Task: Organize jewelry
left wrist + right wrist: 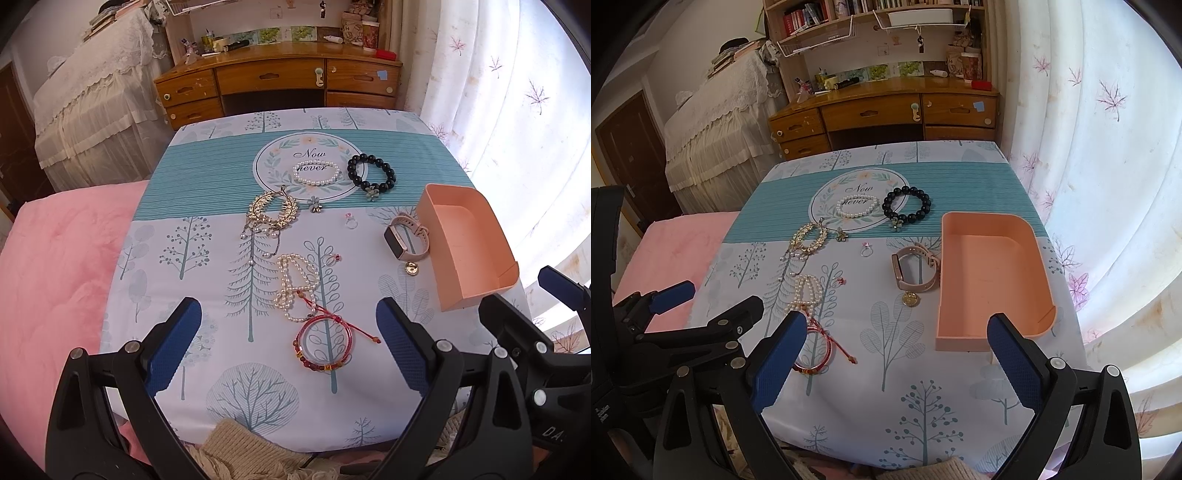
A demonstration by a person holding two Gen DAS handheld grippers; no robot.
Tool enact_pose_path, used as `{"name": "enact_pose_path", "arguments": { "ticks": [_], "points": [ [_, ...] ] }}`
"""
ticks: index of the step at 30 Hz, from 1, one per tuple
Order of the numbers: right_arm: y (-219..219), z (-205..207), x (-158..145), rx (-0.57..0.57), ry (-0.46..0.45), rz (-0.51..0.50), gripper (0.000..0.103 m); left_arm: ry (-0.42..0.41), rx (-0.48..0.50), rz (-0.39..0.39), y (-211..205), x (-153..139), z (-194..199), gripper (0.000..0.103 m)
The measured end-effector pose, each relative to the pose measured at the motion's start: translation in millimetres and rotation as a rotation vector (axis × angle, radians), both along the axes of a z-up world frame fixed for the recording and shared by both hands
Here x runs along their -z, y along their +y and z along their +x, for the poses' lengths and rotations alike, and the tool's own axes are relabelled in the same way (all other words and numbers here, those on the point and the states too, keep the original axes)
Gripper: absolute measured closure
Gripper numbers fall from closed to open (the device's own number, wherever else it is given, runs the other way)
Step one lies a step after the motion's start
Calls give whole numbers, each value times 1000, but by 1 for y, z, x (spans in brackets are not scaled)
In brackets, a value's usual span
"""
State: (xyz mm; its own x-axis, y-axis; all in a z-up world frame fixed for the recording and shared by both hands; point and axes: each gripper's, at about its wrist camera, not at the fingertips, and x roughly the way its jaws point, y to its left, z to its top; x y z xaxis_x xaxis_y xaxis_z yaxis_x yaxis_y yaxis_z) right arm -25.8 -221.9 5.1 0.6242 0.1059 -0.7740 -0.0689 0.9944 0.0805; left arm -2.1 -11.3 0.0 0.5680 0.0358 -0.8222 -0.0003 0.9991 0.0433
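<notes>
While both claws hang above the near edge of the tablecloth (207, 155), neither grips anything: the left gripper (288, 347) stands spread wide with bare blue pads, and the right gripper (897, 362) is likewise released. Taking the peach tray (993, 280) as landmark, the jewelry lies scattered to its left. Just beside the tray's left wall sits the pink-strapped watch (916, 267), with a small gold pendant (909, 299) just nearer the camera than the watch. Well left of the tray, the red cord bracelet (325, 343) lies between the left gripper's open fingers in the left wrist view, below them on the cloth, while the same bracelet is partly hidden behind the right gripper's left finger in the right wrist view. Touching that bracelet on its far side is the pearl strand (295, 284). Farther from the tray's far-left corner rest the black bead bracelet (371, 172), the white pearl bracelet (316, 172), the gold leaf necklace (271, 214) and a small ring (351, 221). The tray holds nothing.
</notes>
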Motion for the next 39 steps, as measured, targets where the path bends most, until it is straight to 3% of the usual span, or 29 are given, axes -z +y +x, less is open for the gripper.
{"name": "enact_pose_path", "arguments": {
  "ticks": [25, 39],
  "points": [
    [-7, -11, -17, -11, -38, -28, 3, -39, -7, 2, 3, -10, -16, 8],
    [32, -36, -13, -62, -56, -81, 3, -71, -38, -50, 31, -16, -28, 8]
  ]
}}
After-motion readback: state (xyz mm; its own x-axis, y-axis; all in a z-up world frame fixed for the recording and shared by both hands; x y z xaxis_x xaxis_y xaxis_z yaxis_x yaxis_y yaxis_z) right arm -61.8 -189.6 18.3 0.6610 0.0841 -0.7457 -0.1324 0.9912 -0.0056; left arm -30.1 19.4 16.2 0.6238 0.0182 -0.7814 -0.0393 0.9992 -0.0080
